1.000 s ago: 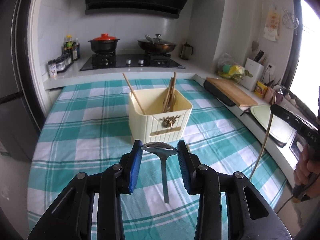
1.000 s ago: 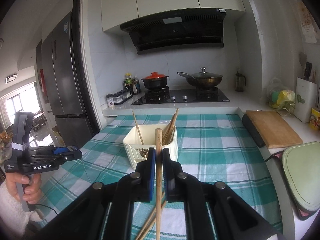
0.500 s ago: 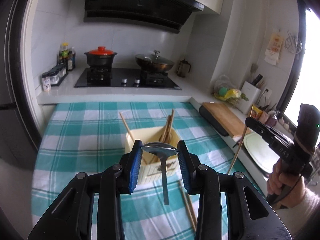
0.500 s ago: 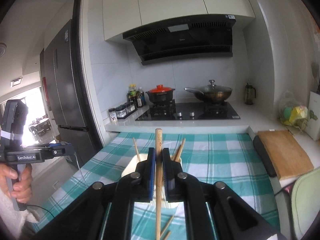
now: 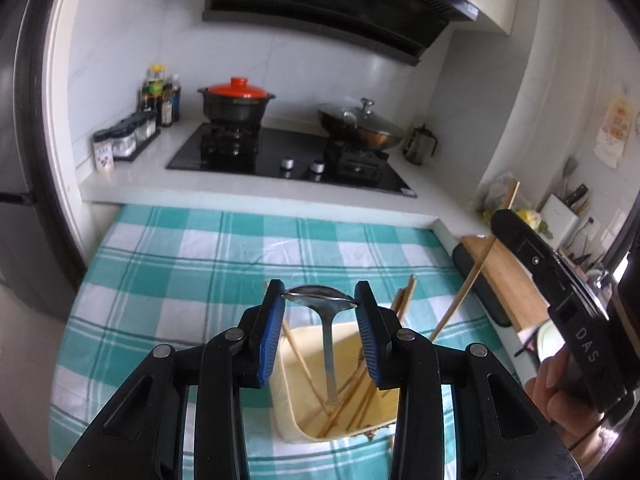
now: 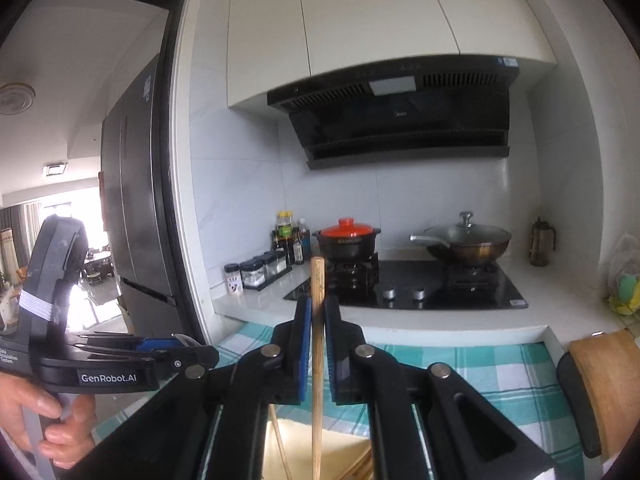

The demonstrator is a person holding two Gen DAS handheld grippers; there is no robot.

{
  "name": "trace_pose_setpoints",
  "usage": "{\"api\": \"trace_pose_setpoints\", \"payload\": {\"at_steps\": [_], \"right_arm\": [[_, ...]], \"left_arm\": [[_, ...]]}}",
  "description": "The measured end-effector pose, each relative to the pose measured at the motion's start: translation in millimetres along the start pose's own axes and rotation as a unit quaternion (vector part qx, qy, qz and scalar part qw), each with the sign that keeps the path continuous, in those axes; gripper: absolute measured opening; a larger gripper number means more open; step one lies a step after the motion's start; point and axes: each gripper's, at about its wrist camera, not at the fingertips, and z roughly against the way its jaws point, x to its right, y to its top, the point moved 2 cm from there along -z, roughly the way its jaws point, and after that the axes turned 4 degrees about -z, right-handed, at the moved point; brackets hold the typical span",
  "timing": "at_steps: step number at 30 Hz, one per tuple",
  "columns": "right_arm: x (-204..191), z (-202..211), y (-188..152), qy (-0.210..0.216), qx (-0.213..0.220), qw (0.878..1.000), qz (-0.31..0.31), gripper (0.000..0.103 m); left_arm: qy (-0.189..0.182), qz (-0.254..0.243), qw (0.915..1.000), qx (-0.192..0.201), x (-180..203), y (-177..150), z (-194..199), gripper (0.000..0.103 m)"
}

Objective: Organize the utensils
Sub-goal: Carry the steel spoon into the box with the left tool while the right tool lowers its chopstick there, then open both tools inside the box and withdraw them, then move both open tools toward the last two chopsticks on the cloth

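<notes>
Metal spoon now hangs over the cream box, where a second ago it hung short of it. The left gripper jaws pinch its bowl. The right gripper, at 3 o'clock, has closed jaws holding a wooden chopstick above the box too. Both look ready to drop in.

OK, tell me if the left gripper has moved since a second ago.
Yes. The left gripper, shut on the spoon, has advanced toward the stove and now hangs over the cream utensil box.
</notes>
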Motion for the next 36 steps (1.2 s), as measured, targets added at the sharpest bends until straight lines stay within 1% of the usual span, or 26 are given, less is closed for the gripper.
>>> {"api": "trace_pose_setpoints", "payload": {"at_steps": [3, 5, 6, 8, 10, 11, 12, 13, 14, 15, 16, 17, 18, 20, 23, 25, 29, 31, 34, 36], "right_arm": [[11, -32, -33, 0.004, -0.053, 0.998, -0.014, 0.007], [18, -51, -54, 0.012, -0.102, 0.994, -0.028, 0.007], [21, -59, -64, 0.018, -0.128, 0.991, -0.036, 0.007], [27, -76, -82, 0.023, -0.19, 0.98, -0.051, 0.01], [32, -80, -92, 0.013, -0.223, 0.973, -0.064, 0.01], [36, -76, -92, 0.01, -0.226, 0.972, -0.069, 0.01], [37, -68, -89, 0.011, -0.223, 0.972, -0.073, 0.01], [37, -57, -85, 0.012, -0.217, 0.973, -0.073, 0.01], [36, -46, -80, 0.012, -0.212, 0.975, -0.068, 0.016], [34, -31, -75, 0.009, -0.203, 0.977, -0.061, 0.021], [32, -18, -69, 0.004, -0.195, 0.979, -0.052, 0.036], [29, -3, -65, -0.002, -0.187, 0.981, -0.041, 0.049], [25, 14, -62, -0.008, -0.182, 0.983, -0.028, 0.05], [14, 45, -65, -0.022, -0.188, 0.982, 0.003, 0.05], [-2, 89, -84, -0.038, -0.206, 0.977, 0.038, 0.05], [-12, 116, -104, -0.04, -0.212, 0.975, 0.046, 0.051], [-29, 160, -154, -0.058, -0.217, 0.973, 0.045, 0.051], [-35, 179, -181, -0.071, -0.219, 0.973, 0.028, 0.051], [-40, 204, -218, -0.095, -0.216, 0.972, -0.003, 0.051], [-41, 218, -242, -0.12, -0.213, 0.97, -0.006, 0.051]], "left_arm": [[0.009, 0.005, 0.9995, -0.031, -5, -17, -29, 0.036], [0.015, 0.002, 0.9987, -0.048, -7, -28, -44, 0.036], [0.017, 0.0, 0.9983, -0.055, -6, -32, -50, 0.036], [0.019, -0.006, 0.9973, -0.071, -5, -38, -61, 0.037], [0.019, -0.011, 0.9964, -0.081, -5, -42, -62, 0.039], [0.018, -0.016, 0.9964, -0.081, -5, -44, -59, 0.046], [0.018, -0.023, 0.9964, -0.079, -5, -46, -52, 0.051], [0.019, -0.031, 0.9965, -0.075, -5, -49, -43, 0.06], [0.022, -0.041, 0.9965, -0.07, -7, -53, -33, 0.066], [0.026, -0.053, 0.9959, -0.069, -9, -58, -23, 0.067], [0.029, -0.064, 0.9948, -0.073, -11, -64, -13, 0.069], [0.033, -0.075, 0.9933, -0.081, -14, -73, -3, 0.071], [0.036, -0.086, 0.9914, -0.091, -17, -82, 7, 0.071], [0.037, -0.108, 0.9872, -0.111, -21, -106, 28, 0.073], [0.047, -0.135, 0.9812, -0.13, -20, -145, 59, 0.075], [0.043, -0.14, 0.9803, -0.132, -14, -172, 78, 0.077], [0.014, -0.114, 0.9849, -0.13, 4, -216, 101, 0.079], [0.004, -0.095, 0.988, -0.121, 13, -233, 107, 0.081], [-0.016, -0.067, 0.991, -0.115, 24, -255, 110, 0.082], [-0.021, -0.058, 0.9908, -0.121, 32, -267, 106, 0.082]]}}
